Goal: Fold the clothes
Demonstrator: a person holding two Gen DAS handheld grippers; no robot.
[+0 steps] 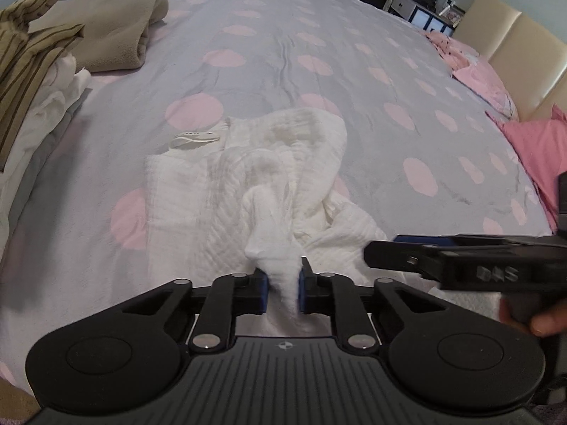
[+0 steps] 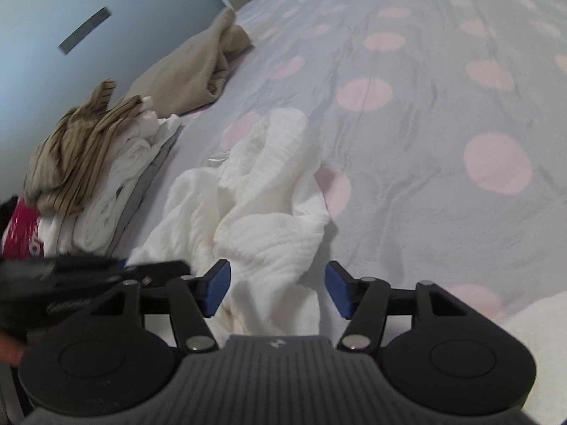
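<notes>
A crumpled white textured garment point(image 1: 248, 184) lies on the grey bedspread with pink dots point(image 1: 283, 53). My left gripper point(image 1: 282, 290) is shut on a bunched fold of the white garment and lifts it slightly. In the right wrist view the same garment point(image 2: 255, 191) lies bunched in front of my right gripper point(image 2: 277, 288), which is open with cloth between its blue pads, not pinched. The right gripper also shows in the left wrist view point(image 1: 460, 258), at the right, just over the garment's edge.
A folded beige garment point(image 1: 117, 32) and a pile of striped and white clothes point(image 1: 32, 81) lie at the bed's left side. Pink pillows point(image 1: 531, 148) and a cream headboard point(image 1: 514, 35) are at the right. A small white tag point(image 1: 193, 139) lies beside the garment.
</notes>
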